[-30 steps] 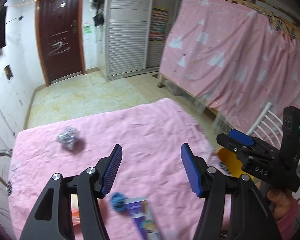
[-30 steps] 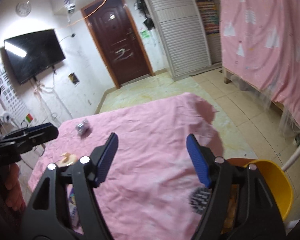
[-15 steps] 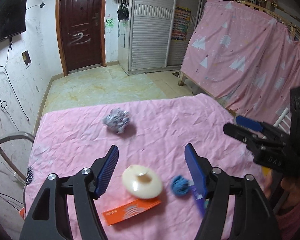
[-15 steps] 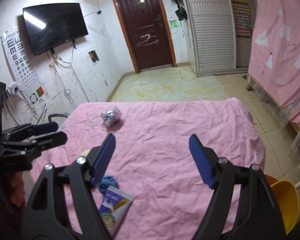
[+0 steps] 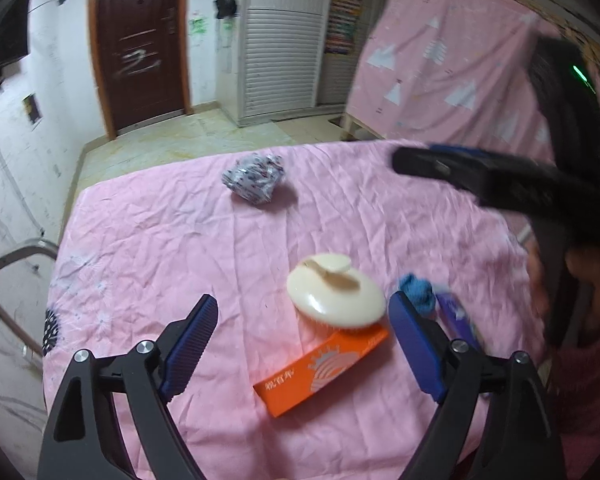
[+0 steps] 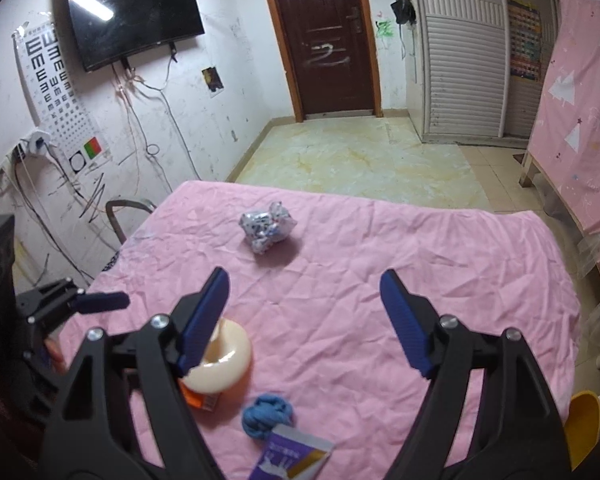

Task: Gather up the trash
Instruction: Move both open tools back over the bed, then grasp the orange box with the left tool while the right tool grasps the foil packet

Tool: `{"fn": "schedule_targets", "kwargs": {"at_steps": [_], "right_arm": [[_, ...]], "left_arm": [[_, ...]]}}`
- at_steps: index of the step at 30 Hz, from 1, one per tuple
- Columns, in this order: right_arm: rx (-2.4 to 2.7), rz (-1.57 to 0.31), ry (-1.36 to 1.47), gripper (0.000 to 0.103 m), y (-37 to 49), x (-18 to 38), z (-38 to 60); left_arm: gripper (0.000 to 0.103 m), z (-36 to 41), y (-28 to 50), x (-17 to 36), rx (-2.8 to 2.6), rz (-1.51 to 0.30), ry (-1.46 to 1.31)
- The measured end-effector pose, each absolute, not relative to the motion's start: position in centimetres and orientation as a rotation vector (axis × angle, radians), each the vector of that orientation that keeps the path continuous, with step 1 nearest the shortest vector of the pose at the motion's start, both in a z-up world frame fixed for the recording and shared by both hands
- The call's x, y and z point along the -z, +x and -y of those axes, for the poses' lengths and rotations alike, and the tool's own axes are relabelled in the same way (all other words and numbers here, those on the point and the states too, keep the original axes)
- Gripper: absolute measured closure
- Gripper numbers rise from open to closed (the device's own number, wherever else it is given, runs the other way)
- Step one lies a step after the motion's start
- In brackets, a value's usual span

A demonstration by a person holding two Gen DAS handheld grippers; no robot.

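Orange box (image 5: 323,372), blue cloth (image 6: 266,416)

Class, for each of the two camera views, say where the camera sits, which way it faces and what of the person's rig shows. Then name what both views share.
Left wrist: on the left gripper, looking along its open jaws over the pink table toward the door; the right gripper shows blurred at right.
Right wrist: on the right gripper, jaws open, facing the same door and TV; the left gripper shows at left.
Shared: crumpled foil, cream brush, blue wad, orange box.
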State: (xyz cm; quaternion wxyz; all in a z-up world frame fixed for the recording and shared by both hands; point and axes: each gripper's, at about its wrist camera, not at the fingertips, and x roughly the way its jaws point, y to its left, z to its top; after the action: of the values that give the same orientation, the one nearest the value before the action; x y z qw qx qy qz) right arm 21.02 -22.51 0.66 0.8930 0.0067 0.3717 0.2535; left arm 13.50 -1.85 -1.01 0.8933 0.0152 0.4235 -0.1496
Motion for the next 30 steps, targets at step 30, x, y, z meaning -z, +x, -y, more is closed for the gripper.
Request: {"fn": "schedule_targets", "kwargs": {"at_steps": [30], "right_arm": [[-0.607,-0.957,-0.135,0.026,31.4,5.0,10.9]], "left_arm": [[0.051,3.9,13.8,5.6,0.548,-0.903,0.297]]}}
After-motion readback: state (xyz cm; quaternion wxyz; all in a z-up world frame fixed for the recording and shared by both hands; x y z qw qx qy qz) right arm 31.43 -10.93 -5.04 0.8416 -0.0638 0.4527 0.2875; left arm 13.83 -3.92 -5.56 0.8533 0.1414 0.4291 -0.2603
